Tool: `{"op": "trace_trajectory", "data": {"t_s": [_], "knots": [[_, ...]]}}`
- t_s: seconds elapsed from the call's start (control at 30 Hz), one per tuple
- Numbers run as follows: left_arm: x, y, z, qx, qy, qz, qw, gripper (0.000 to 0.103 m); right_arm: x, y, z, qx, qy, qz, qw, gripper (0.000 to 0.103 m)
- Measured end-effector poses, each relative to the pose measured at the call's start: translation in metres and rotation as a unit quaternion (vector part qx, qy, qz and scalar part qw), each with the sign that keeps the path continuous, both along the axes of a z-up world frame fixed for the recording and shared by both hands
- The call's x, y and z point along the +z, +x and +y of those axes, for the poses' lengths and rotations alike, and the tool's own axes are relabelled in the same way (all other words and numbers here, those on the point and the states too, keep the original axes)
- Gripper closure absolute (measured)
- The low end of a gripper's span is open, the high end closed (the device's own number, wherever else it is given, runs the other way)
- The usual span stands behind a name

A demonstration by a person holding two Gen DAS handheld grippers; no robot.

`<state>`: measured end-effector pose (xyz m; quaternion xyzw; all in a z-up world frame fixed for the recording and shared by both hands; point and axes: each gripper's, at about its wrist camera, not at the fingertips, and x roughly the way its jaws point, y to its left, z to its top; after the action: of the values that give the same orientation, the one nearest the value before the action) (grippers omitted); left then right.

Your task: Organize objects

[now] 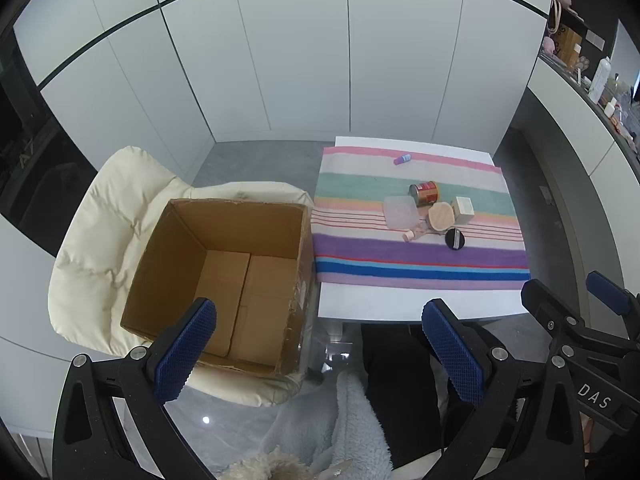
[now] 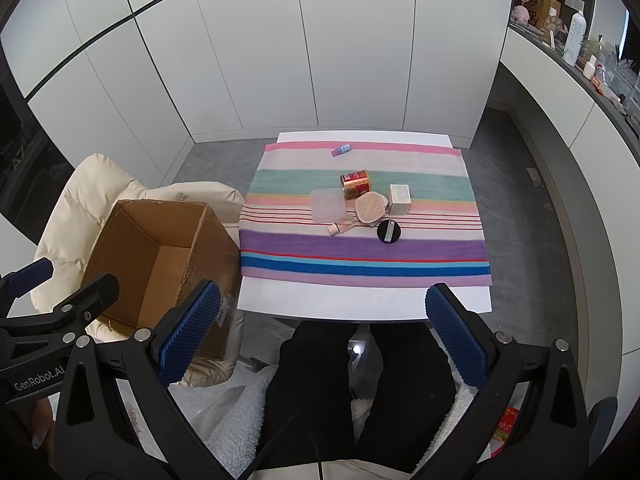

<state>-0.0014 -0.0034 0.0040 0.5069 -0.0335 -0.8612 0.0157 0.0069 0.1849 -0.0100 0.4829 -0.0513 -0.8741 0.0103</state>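
Hovering wide open and empty, both grippers (image 1: 320,344) (image 2: 324,328) await a first pick: center-frame can (image 2: 355,184) into lower-left box (image 2: 160,248).

A small white rectangular table (image 2: 360,300) carries a striped multicoloured cloth (image 2: 360,248) over most of its top. At nine o'clock from it stands a cream padded chair (image 1: 92,240). White flat-panelled cabinet doors (image 2: 320,40) fill the wall at twelve o'clock. At two o'clock runs a dark shelf (image 2: 568,60) crowded with bottles and small items (too small to identify). The floor is grey (image 2: 224,160).
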Motion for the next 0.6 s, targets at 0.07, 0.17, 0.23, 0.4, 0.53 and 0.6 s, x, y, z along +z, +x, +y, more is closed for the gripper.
{"op": "trace_trajectory", "data": {"t_s": [0.07, 0.17, 0.23, 0.4, 0.53, 0.6], "knots": [[-0.0009, -0.0005, -0.0008, 0.0, 0.0, -0.001, 1.0, 0.0, -0.0003, 0.0005, 0.0006, 0.0, 0.0, 0.0, 1.0, 0.0], [-0.0021, -0.0002, -0.0008, -0.001, 0.001, -0.002, 1.0, 0.0, -0.001, 0.001, 0.0009, 0.0, -0.001, -0.001, 1.0, 0.0], [-0.0016, 0.0002, -0.0004, -0.001, 0.001, -0.002, 1.0, 0.0, -0.0008, 0.0004, 0.0011, 0.001, 0.0, 0.0, 1.0, 0.0], [-0.0034, 0.001, 0.0018, 0.0, -0.001, -0.002, 1.0, 0.0, -0.0024, 0.0023, 0.0032, 0.001, 0.0, 0.0, 1.0, 0.0], [-0.004, 0.0014, 0.0022, 0.001, -0.002, -0.001, 1.0, 0.0, -0.0016, 0.0015, 0.002, 0.001, 0.001, 0.0, 1.0, 0.0], [-0.0043, 0.0014, 0.002, 0.001, -0.001, -0.002, 1.0, 0.0, -0.0015, 0.0015, 0.0022, 0.001, 0.0, 0.0, 1.0, 0.0]]}}
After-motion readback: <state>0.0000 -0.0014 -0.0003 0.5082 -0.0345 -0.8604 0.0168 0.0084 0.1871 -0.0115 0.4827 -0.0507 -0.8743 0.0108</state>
